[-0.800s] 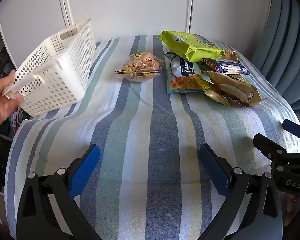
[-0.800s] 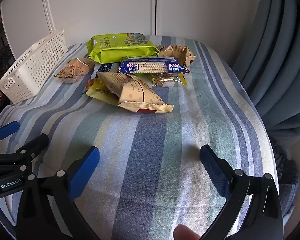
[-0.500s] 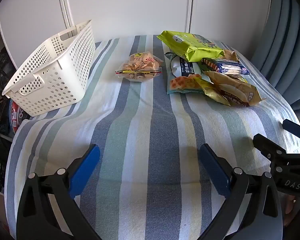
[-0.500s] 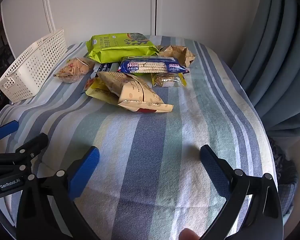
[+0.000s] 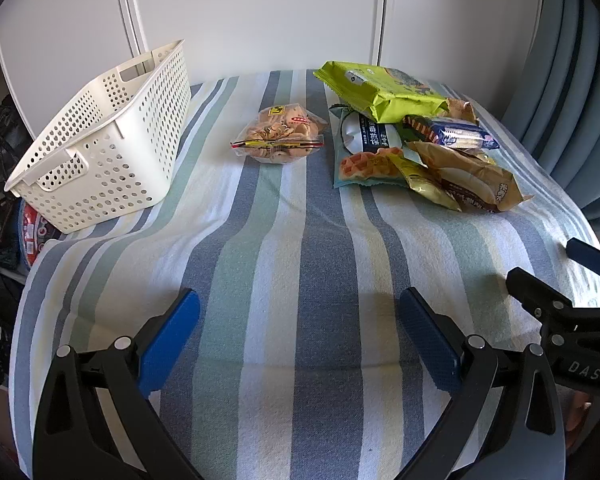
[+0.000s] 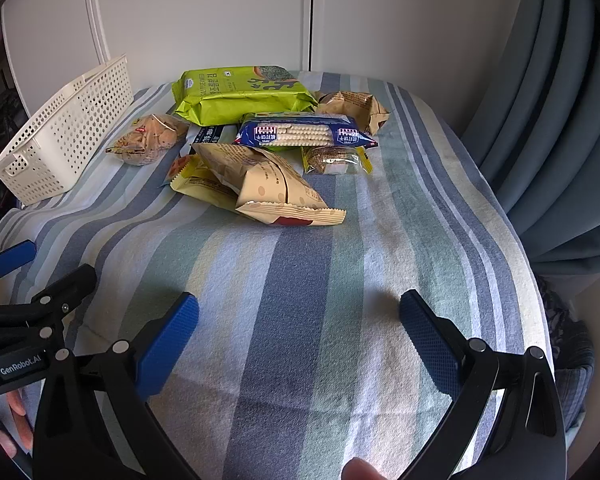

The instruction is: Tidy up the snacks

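On the striped tabletop [image 5: 300, 240]: a white basket at the left and a heap of snack packs at the far right, with one cookie bag lying apart between them.
Hidden or cut off: the waffle pack [image 5: 364, 148] is half buried under the green pack and the yellow packs, so its full shape cannot be read; a small clear-wrapped snack [image 6: 334, 160] is tucked just in front of the blue cracker pack, contents hard to make out; a crumpled tan bag [image 6: 354, 106] sits behind the heap, partly covered.
Basket [image 5: 100, 148]: perforated, tilted, its near end hanging past the tabletop's left edge; no snack shows inside, though part of the floor is hidden by the near wall.
Green pack [image 6: 240, 94]: on top at the back of the heap, long axis running left to right.
Blue cracker pack [image 6: 304, 134]: just in front of the green pack, long axis also left to right.
Tan pack [image 6: 268, 184]: nearest of the heap, long axis slanting toward the near right.
Cookie bag [image 5: 278, 134]: just left of the heap, well apart from the basket.
Left gripper [image 5: 300, 328]: fingers spread wide, nothing between them, low over the near cloth.
Right gripper [image 6: 298, 328]: fingers likewise spread and empty, beside the left one.
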`<state>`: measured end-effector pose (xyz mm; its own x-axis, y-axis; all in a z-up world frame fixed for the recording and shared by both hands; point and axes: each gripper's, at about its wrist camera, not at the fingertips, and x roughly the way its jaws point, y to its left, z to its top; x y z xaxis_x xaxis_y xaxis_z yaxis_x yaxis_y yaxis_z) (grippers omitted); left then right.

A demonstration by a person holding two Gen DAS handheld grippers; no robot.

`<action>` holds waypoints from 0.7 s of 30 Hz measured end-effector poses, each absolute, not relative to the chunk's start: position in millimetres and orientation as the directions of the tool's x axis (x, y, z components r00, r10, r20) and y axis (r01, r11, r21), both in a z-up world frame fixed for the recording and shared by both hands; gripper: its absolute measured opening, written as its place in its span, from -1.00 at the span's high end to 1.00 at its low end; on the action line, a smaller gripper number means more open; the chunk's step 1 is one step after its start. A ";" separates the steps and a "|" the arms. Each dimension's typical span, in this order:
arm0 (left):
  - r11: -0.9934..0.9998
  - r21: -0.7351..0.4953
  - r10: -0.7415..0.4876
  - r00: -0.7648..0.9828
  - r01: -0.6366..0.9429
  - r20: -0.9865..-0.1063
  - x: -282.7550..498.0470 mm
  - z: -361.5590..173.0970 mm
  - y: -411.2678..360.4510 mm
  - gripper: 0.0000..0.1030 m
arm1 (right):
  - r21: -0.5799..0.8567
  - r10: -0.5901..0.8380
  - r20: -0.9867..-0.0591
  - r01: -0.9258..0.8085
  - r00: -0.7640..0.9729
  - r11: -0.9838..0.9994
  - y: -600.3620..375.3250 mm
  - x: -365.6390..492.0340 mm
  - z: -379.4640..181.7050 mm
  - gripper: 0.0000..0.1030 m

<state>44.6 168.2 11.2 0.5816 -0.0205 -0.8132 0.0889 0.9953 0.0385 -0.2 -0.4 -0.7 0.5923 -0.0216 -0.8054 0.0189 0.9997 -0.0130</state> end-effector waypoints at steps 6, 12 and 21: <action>0.996 0.019 -0.033 0.582 0.083 -0.813 42.9 13.3 172.7 -0.96 | -0.006 -0.020 -0.805 0.026 0.593 1.000 -0.8 0.6 -0.2 -0.91; 0.996 0.022 -0.031 0.581 0.083 -0.813 39.3 13.5 173.3 -0.96 | -0.009 -0.027 -0.806 0.033 0.592 0.999 -0.3 2.0 0.1 -0.91; 0.996 0.022 -0.032 0.580 0.085 -0.814 44.3 13.0 171.0 -0.96 | -0.011 -0.028 -0.808 0.032 0.588 0.999 -0.2 3.4 -0.6 -0.91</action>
<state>44.3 171.0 13.0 0.5805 -0.0319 -0.8137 0.0854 0.9961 0.0218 3.4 -0.2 -0.6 0.5879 -0.0283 -0.8084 0.0322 0.9994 -0.0115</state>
